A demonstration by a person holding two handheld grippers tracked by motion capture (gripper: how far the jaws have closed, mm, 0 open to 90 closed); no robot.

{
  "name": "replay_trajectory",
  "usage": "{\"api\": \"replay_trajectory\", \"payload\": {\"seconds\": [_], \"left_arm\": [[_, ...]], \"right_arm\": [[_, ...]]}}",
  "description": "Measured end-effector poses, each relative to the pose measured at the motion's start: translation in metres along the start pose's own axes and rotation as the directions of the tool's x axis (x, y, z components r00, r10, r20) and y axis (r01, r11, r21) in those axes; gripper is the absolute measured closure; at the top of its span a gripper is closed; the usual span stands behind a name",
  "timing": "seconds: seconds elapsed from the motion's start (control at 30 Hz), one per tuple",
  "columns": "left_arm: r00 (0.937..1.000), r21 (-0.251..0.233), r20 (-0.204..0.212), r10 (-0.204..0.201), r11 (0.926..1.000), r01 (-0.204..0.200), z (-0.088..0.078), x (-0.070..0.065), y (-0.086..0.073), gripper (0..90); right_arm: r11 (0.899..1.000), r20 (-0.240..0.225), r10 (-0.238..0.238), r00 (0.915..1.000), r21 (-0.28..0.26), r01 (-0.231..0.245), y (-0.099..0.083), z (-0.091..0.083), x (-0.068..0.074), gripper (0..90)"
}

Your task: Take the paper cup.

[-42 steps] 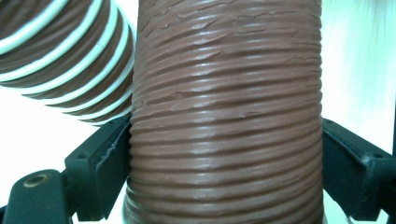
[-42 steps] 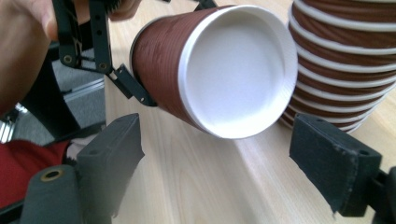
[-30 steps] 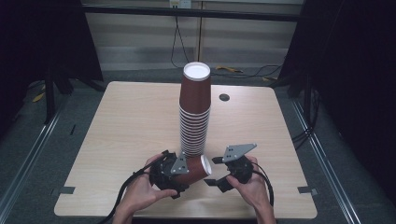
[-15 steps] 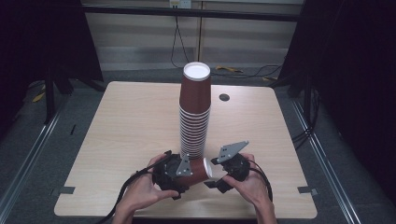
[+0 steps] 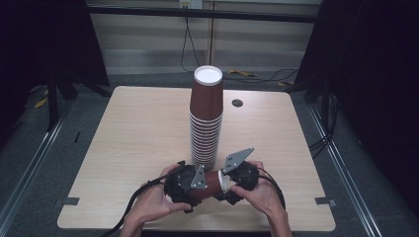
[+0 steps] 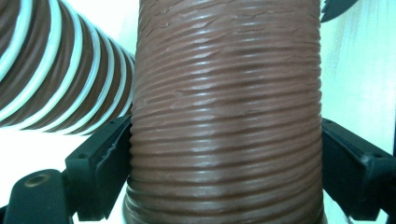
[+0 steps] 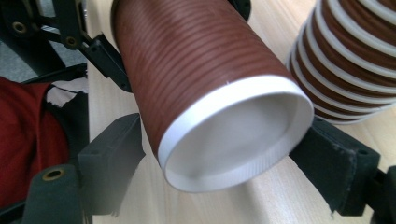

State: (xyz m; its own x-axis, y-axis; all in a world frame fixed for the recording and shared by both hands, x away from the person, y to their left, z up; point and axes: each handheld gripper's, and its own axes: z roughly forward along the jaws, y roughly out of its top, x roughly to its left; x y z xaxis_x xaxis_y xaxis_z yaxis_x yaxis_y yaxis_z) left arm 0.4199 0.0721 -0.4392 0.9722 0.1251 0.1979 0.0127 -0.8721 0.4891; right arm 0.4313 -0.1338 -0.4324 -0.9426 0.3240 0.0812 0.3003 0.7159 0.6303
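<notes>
Cup [image 7: 219,93] mouth in R gripper view

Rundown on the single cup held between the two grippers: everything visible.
The single cup is brown ribbed paper with a white rolled rim and white inside, and looks empty. It lies on its side above the table's near edge, mouth toward the right gripper. The left gripper clamps its body; the cup stack stands just behind.

brown ribbed cup [image 5: 211,183], white rim, pale wood table [image 5: 128,133]
</notes>
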Motion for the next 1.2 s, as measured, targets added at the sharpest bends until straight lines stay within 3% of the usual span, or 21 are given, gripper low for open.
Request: {"api": "replay_trajectory", "payload": {"seconds": [0.07,0.1,0.17,0.23,0.27,0.3,0.33,0.37,0.47,0.5,0.57,0.63,0.67,0.73,0.8,0.83,0.87,0.93,1.13,1.2], "left_arm": [[0.9996,-0.017,0.001,-0.028,0.9995,0.028,0.002,-0.003,0.000,12.5],[0.9998,0.017,0.002,0.020,0.9997,-0.020,0.001,0.001,0.001,12.5],[1.0000,0.006,0.003,0.002,1.0000,-0.002,0.003,-0.001,0.001,12.5],[0.9999,0.011,0.003,0.016,0.9998,-0.016,0.002,-0.001,0.002,12.5],[0.9990,0.033,0.004,0.044,0.9985,-0.044,0.001,0.001,0.003,12.5],[1.0000,-0.006,0.005,0.000,1.0000,0.000,0.003,-0.003,0.003,12.5],[0.9999,-0.007,0.010,0.004,1.0000,-0.004,0.003,-0.002,0.003,12.5],[0.9993,0.021,0.014,0.036,0.9991,-0.036,0.002,-0.001,0.005,12.5],[0.9989,0.016,0.009,0.046,0.9988,-0.046,0.001,0.000,0.007,12.5],[0.9999,-0.010,0.007,0.011,0.9999,-0.011,0.002,-0.003,0.006,12.5],[0.9995,-0.006,-0.001,0.031,0.9995,-0.031,0.001,-0.002,0.006,12.5],[0.9998,-0.011,0.001,0.020,0.9997,-0.020,0.002,-0.003,0.006,12.5],[0.9986,0.015,0.005,0.052,0.9985,-0.052,0.001,-0.001,0.007,12.5],[0.9994,0.006,0.001,0.036,0.9993,-0.036,0.002,-0.002,0.006,12.4],[0.9986,0.009,0.002,0.052,0.9986,-0.052,0.001,0.000,0.006,12.2],[0.9997,-0.050,-0.001,-0.025,0.9985,0.024,0.005,-0.005,0.005,12.2],[0.9990,-0.002,0.009,0.043,0.9991,-0.043,0.001,0.000,0.005,12.2],[0.9997,-0.022,0.009,0.023,0.9995,-0.023,0.001,-0.002,0.004,12.2],[0.9988,-0.005,0.013,0.048,0.9988,-0.048,0.001,-0.001,0.005,12.2],[0.9998,-0.023,0.012,0.015,0.9996,-0.015,0.003,-0.003,0.004,12.1]], "right_arm": [[1.000,-0.005,0.001,1.0000,0.008,-0.001,0.001,0.001,0.000,17.5],[1.000,-0.011,0.001,0.9999,0.007,-0.001,0.001,0.001,-0.001,17.5],[1.000,-0.023,0.003,0.9997,0.012,-0.003,0.001,0.002,-0.002,17.6],[1.000,-0.028,-0.002,0.9996,0.023,0.003,0.002,0.002,-0.002,17.4],[1.000,-0.034,-0.001,0.9994,0.028,0.002,0.003,0.002,-0.003,17.4],[1.000,-0.040,-0.013,0.9991,0.026,0.014,0.003,0.003,-0.003,17.5],[0.999,-0.044,-0.016,0.9989,0.034,0.017,0.004,0.003,-0.004,17.1],[0.999,-0.046,-0.023,0.9987,0.031,0.024,0.005,0.003,-0.004,16.6],[0.999,-0.052,-0.018,0.9985,0.033,0.020,0.008,0.002,-0.005,16.4],[0.999,-0.055,-0.023,0.9982,0.028,0.025,0.008,0.002,-0.005,16.4],[0.999,-0.055,-0.025,0.9981,0.026,0.027,0.008,0.001,-0.006,16.1],[0.999,-0.055,-0.031,0.9980,0.021,0.032,0.008,0.002,-0.005,16.3],[0.999,-0.053,-0.028,0.9982,0.024,0.029,0.008,0.002,-0.005,16.3],[0.999,-0.051,-0.039,0.9979,0.028,0.041,0.009,0.003,-0.005,16.0],[0.999,-0.052,-0.034,0.9981,0.031,0.036,0.008,0.003,-0.005,15.8],[0.999,-0.049,-0.029,0.9984,0.032,0.030,0.008,0.003,-0.004,15.8],[0.999,-0.051,-0.029,0.9983,0.028,0.031,0.009,0.003,-0.005,15.7],[0.999,-0.053,-0.040,0.9978,0.025,0.042,0.009,0.004,-0.005,15.8],[0.999,-0.059,-0.038,0.9975,0.024,0.039,0.010,0.006,-0.004,15.5],[0.999,-0.063,-0.041,0.9972,0.034,0.043,0.011,0.006,-0.004,16.1]]}}
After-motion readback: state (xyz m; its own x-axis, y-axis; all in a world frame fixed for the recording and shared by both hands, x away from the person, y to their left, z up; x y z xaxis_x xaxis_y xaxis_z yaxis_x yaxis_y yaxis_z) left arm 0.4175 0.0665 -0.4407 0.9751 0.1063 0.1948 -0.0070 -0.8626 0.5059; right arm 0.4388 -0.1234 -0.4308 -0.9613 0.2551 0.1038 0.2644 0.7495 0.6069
